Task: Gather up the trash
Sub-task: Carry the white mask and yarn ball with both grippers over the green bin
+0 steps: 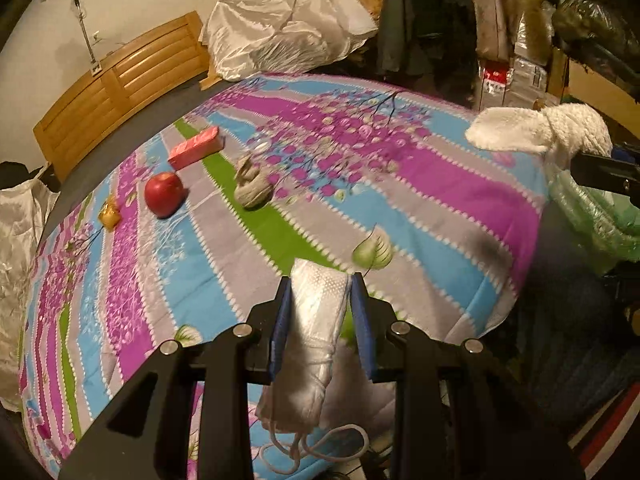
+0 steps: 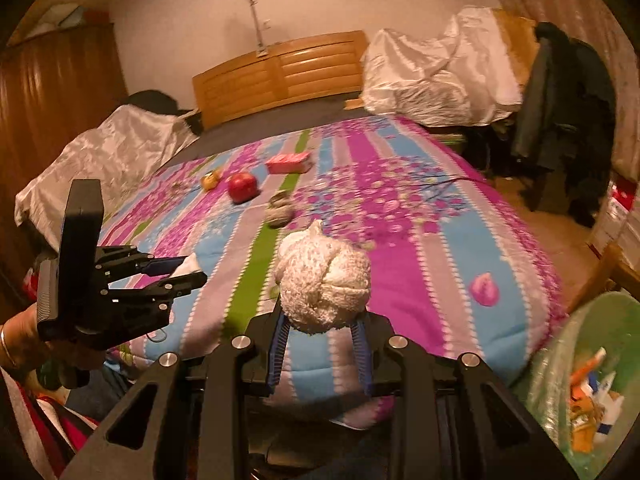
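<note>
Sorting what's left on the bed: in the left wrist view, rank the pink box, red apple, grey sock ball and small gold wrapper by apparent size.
1. pink box
2. red apple and grey sock ball, too alike to separate
3. gold wrapper

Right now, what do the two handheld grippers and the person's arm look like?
Both grippers are matte black, angular frames with triangular cut-outs and round silver bolt heads. The left gripper and right gripper each carry two blue ribbed finger pads. Seen from the right wrist view, the left gripper has a black finned block behind it. A thin bangle circles the wrist.
</note>
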`<state>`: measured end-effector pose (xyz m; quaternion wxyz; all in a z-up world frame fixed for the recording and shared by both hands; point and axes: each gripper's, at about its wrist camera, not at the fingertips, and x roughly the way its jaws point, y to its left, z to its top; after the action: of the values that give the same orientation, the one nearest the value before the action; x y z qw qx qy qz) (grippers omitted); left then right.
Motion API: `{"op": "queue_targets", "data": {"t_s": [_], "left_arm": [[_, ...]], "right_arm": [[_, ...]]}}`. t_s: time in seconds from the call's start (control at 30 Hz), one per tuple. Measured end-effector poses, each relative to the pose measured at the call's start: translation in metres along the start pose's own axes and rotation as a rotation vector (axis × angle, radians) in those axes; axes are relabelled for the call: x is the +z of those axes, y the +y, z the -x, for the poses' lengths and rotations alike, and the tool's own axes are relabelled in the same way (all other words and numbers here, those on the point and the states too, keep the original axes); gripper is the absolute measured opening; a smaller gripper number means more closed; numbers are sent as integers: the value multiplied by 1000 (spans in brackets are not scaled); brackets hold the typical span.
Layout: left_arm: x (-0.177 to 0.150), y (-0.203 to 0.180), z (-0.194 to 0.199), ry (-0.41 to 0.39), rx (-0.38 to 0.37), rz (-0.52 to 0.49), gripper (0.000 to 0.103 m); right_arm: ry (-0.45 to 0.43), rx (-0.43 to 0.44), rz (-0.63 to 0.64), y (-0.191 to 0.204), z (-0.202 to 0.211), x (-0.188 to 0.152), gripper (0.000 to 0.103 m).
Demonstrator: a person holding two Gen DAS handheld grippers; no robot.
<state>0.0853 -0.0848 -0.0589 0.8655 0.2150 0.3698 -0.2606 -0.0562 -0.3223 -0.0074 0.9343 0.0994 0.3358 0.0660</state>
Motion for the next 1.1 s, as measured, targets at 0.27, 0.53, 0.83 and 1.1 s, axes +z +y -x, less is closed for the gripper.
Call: {"op": "queue_targets", "data": {"t_s": [0.27,0.53,0.83,1.1], "left_arm": [[37,-21,6,-72,-15,-38,28],[104,-56,9,-132,-74,-48,28],[163,-153,11,-152,-177,-97,28],[175,-224,15,-129,-217,-123,28]], "right_arm": [[-103,-166,-69,-50,51,10,31],[-201,-329,-143,-108,107,20,31],[-278,-491,-217,-158,167,19,31],[-287,-608,-298,-200,200,17,31]]}}
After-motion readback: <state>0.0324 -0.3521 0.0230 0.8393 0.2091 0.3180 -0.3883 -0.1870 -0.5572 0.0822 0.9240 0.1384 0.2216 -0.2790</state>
